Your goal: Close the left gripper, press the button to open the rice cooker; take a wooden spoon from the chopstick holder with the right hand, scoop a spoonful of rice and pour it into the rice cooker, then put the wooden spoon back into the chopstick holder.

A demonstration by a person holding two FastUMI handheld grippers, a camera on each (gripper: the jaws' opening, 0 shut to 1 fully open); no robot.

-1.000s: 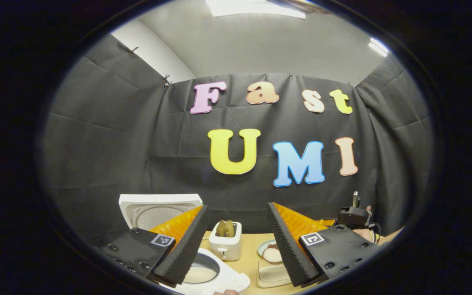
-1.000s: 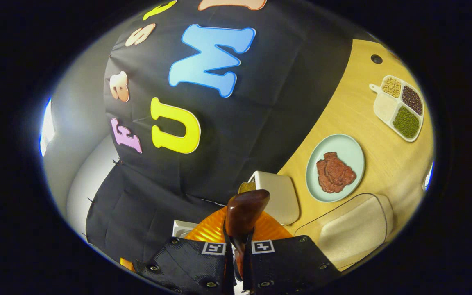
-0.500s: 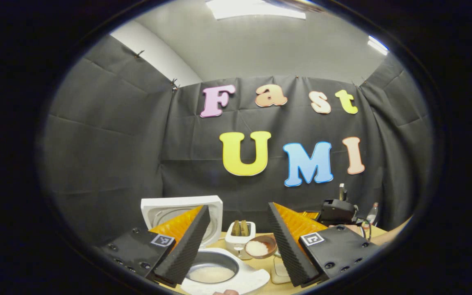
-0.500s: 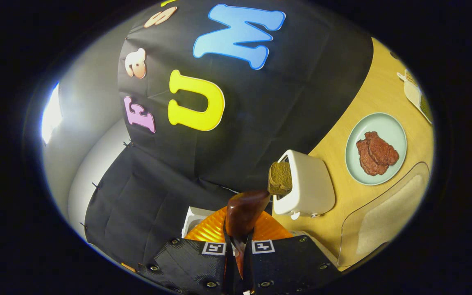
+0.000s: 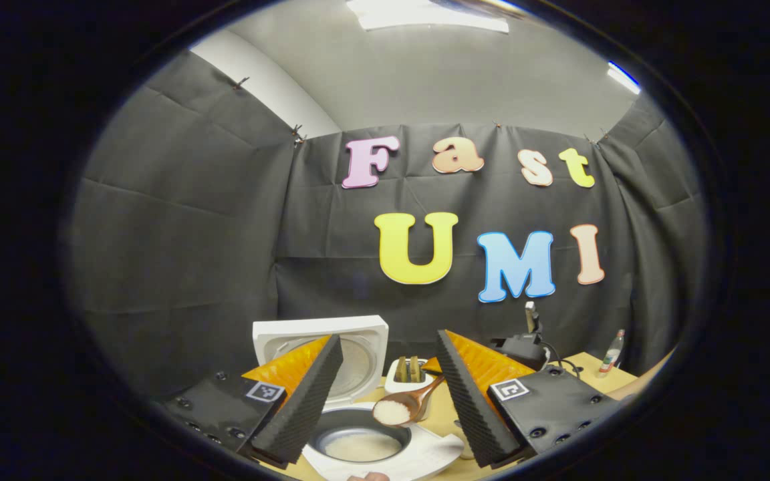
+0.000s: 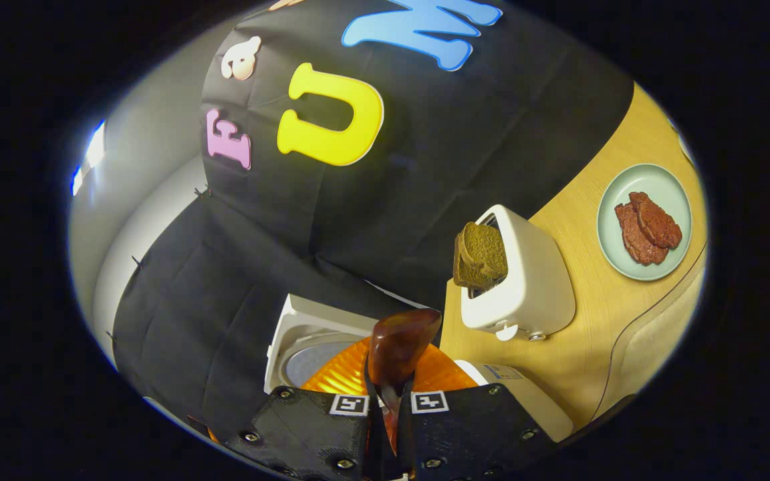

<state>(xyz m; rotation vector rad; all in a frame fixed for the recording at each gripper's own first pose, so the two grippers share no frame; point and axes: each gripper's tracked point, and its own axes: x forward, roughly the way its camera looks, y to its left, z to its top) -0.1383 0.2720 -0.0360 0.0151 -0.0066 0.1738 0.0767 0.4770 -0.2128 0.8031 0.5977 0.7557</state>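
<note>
The white rice cooker [image 5: 418, 457] stands with its lid [image 5: 321, 341] raised; some rice lies in its pot [image 5: 358, 446]. My left gripper [image 5: 388, 337] hangs open just in front of it, holding nothing. A brown wooden spoon [image 5: 395, 411] heaped with white rice hovers over the pot's right rim, its handle running back to the right gripper [image 5: 519, 344]. In the right gripper view, my right gripper [image 6: 390, 401] is shut on the wooden spoon [image 6: 402, 341], whose bowl juts out ahead over the cooker lid [image 6: 305, 341]. The cooker's body [image 6: 525, 394] sits to its right.
A white toaster [image 6: 525, 280] with dark toast [image 6: 482, 257] stands behind the cooker on the wooden table [image 6: 592, 314]. A pale green plate [image 6: 676, 254] with red meat lies farther right. A clear container [image 6: 659, 341] sits near the table's front. A small bottle [image 5: 612, 361] stands at the far right.
The right gripper has carried the rice-filled spoon leftward, from near the plate and toaster to above the cooker pot's rim. The left gripper stays open and has swung slightly left.
</note>
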